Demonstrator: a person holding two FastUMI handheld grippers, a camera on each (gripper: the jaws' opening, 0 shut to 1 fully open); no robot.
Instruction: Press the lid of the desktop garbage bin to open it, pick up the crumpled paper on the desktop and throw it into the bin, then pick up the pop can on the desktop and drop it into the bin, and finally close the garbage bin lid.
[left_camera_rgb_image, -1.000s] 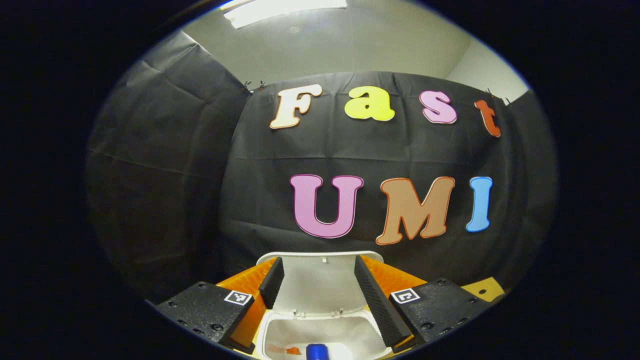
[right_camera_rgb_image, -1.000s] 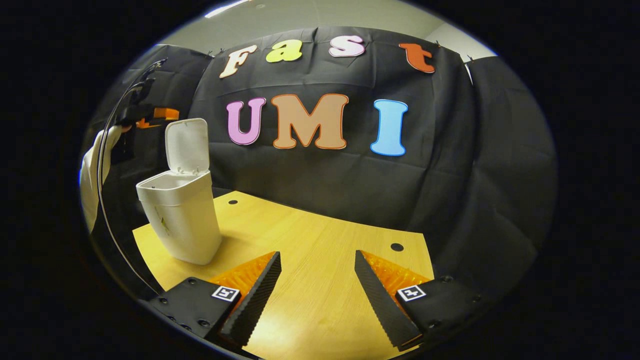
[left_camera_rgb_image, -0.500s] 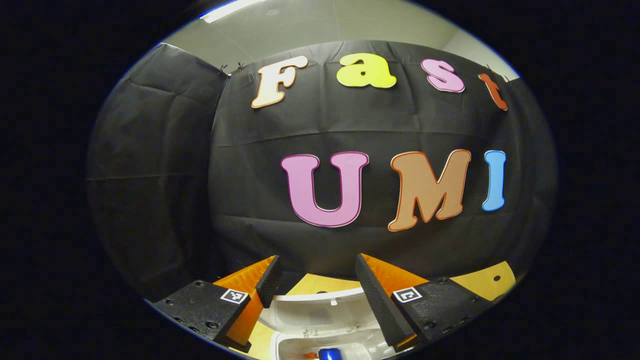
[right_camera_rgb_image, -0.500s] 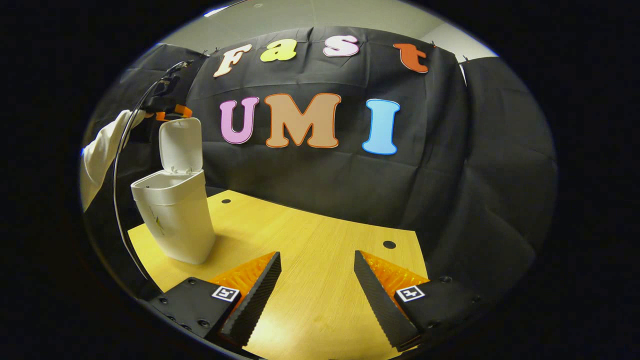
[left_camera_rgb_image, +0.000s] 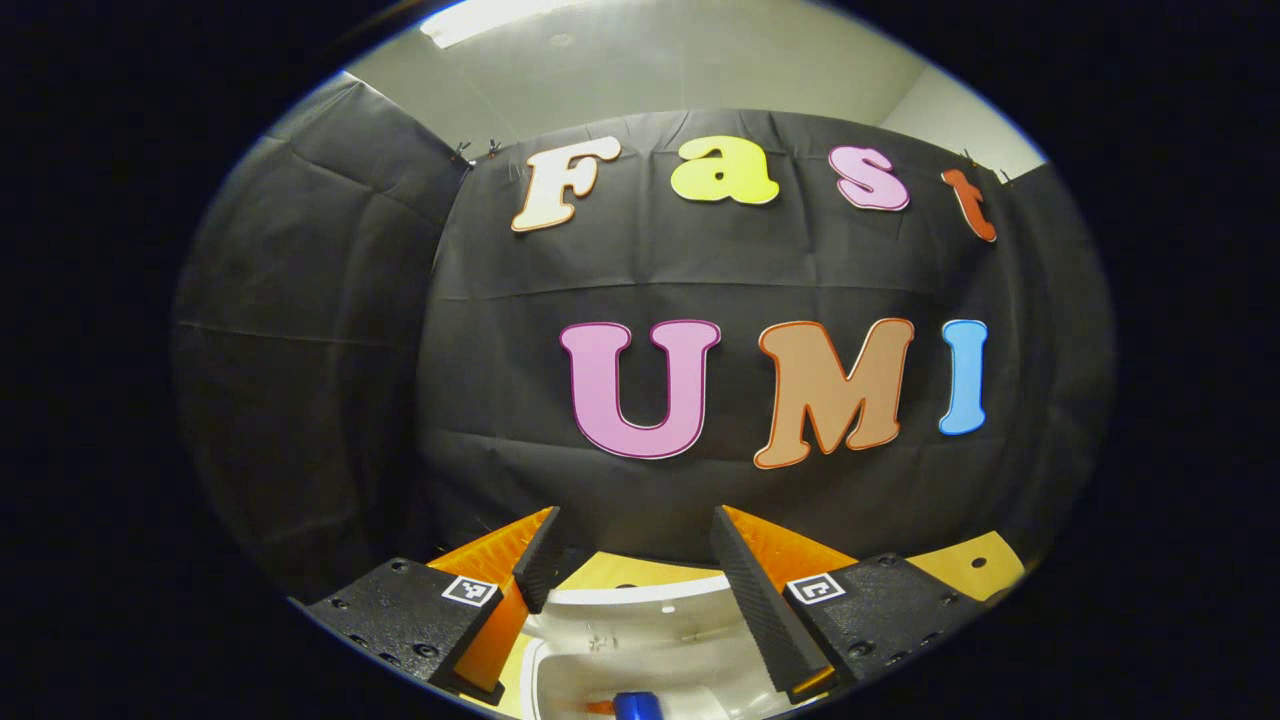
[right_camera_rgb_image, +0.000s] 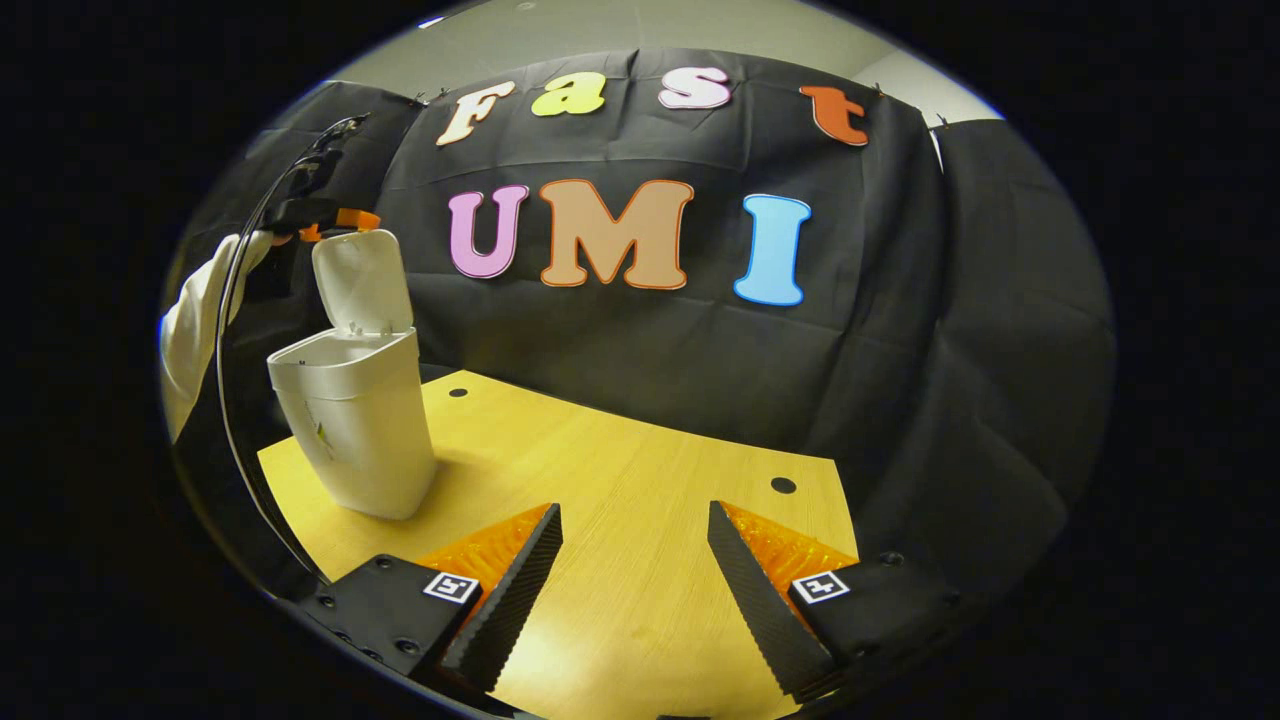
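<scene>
Now the garbage bin (right_camera_rgb_image: 352, 425) stands on the counter (right_camera_rgb_image: 640, 530) toward its left rear corner, lid (right_camera_rgb_image: 358, 282) swung up and tilted back on its hinge. Left gripper (left_camera_rgb_image: 632, 570) hovers over the lid's upper edge, fingers spread with nothing between them; from the right gripper view it sits at the lid's top, though whether it touches I cannot tell. Right gripper (right_camera_rgb_image: 632, 570) hangs low over bare counter, well apart from the bin, fingers spread, holding nothing.

Lid looks like thin, stiff, light plastic (smooth, likely slippery). Best handled by a push on the top edge, not a pinch. Bin seems light too; a hard shove could tip or slide it.

Inside the bin: pop can (left_camera_rgb_image: 637, 706) visible at the bottom, with something orange-marked beside it, possibly the crumpled paper; too little shows to say.
</scene>
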